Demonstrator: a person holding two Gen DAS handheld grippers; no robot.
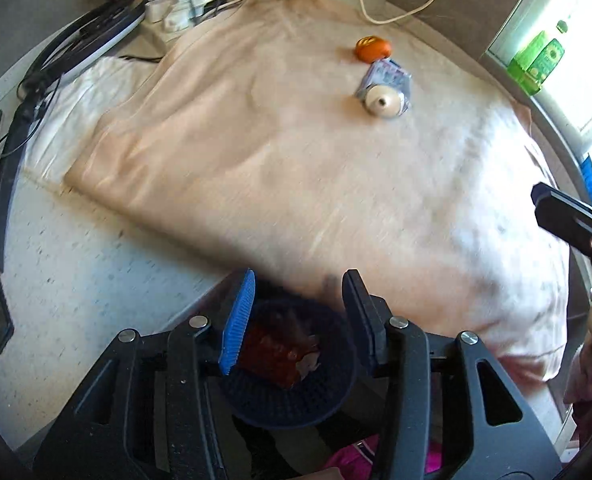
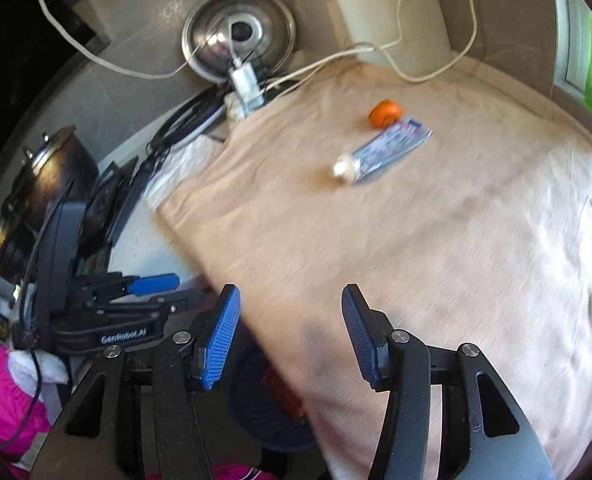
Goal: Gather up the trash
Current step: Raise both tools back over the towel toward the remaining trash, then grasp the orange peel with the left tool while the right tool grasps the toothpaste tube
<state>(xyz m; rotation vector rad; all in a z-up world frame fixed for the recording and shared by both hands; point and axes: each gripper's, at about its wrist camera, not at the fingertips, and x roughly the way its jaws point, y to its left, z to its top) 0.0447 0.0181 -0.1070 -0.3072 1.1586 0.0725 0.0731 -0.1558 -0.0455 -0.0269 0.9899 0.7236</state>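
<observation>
both grippers, left gripper (image 1: 298,320) and right gripper (image 2: 289,334), spread wide and empty; blue basket (image 1: 328,396) below holds a reddish-brown wrapper (image 1: 273,356).

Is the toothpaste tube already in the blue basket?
No: the toothpaste tube lies on the beige cloth beside the orange piece, far from the blue basket.

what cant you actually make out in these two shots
- Printing on the tube: blurred in both views.
- Orange object: too small to identify; its far side is hidden.
- Contents of the blue basket: left gripper fingers cover part of it; in the right wrist view the cloth overlaps it.
- Right gripper: only one tip shows in the left wrist view.
</observation>
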